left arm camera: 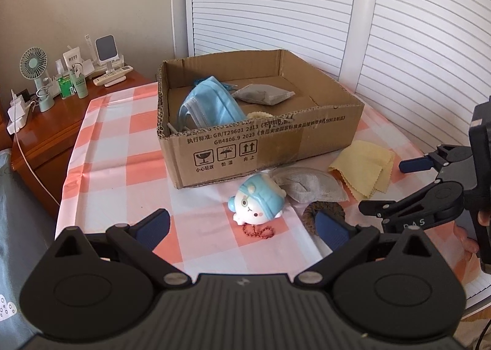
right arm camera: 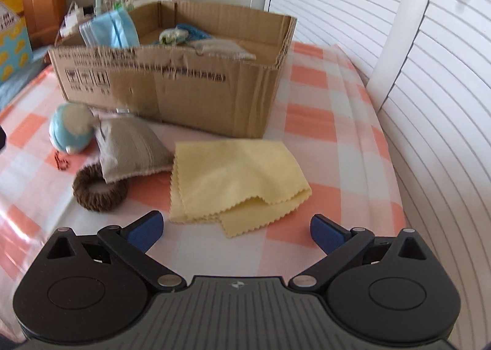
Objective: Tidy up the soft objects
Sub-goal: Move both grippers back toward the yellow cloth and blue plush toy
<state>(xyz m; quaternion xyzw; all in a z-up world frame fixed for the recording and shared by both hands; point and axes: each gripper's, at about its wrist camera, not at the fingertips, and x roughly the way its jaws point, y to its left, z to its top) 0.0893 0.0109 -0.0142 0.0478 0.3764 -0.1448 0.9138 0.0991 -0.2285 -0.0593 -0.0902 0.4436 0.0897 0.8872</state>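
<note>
A bedroom corner with white louvred doors (left arm camera: 399,27) behind and a wooden nightstand (left arm camera: 55,122) cluttered with a small fan and bottles to one side. In front stands the surface (right arm camera: 331,135), covered in a pink-and-white checked cloth.

The biggest thing on it is the open cardboard box (left arm camera: 270,141), already holding a blue face mask (left arm camera: 211,104) and a grey sachet (left arm camera: 264,94).

Four soft things lie outside, just in front of the box's near wall. The yellow cloth (right arm camera: 236,178) is folded over, its zigzag edge towards the right gripper (right arm camera: 236,231). It lies dead ahead of that gripper's fingers, its long side running across them, left to right. Beside it, touching its left edge, is a second grey sachet (right arm camera: 132,144), which overlaps the brown hair scrunchie (right arm camera: 99,193). Farthest left is the blue-capped plush keychain (left arm camera: 259,204) with its red bead chain.

The left gripper (left arm camera: 242,225) points at the plush, which sits straight ahead between its spread fingers. The scrunchie is partly hidden behind its right finger. Both grippers are wide apart and holding nothing.

I'd judge that the right gripper is clearly nearer the cloth and the left nearer the plush. The cloth's loose near corner looks the easiest place to pinch.
</note>
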